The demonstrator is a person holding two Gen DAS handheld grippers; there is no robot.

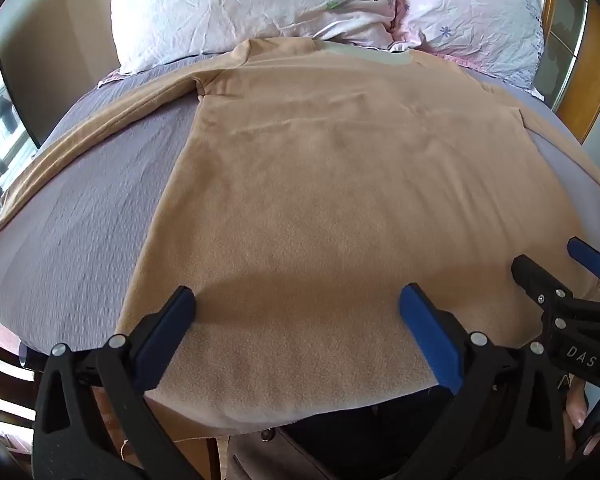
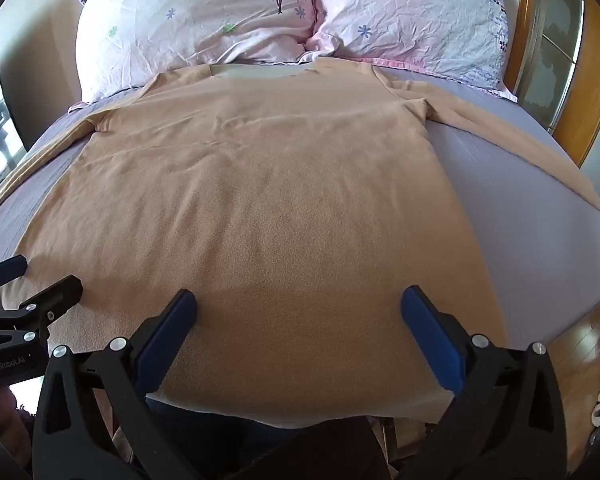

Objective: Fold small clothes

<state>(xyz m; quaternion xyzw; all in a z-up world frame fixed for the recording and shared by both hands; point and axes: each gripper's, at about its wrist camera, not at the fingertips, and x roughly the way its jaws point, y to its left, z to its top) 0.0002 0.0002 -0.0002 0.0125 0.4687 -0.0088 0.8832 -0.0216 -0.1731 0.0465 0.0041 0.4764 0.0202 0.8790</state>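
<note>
I see the tan long-sleeved fleece shirt (image 1: 320, 184) spread flat on the lilac bedsheet (image 1: 88, 200) beneath my left gripper (image 1: 296, 312) and right gripper (image 2: 298, 312), both with fingers apart and empty.

Sheet (image 2: 520, 184) free both sides; pillows (image 2: 204, 20) block far end.

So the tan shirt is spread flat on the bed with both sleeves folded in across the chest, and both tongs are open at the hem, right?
Not quite: the tan shirt has both sleeves stretched outward over the bed, as the right wrist view shows. Left tongs and right tongs are open at the hem.
</note>
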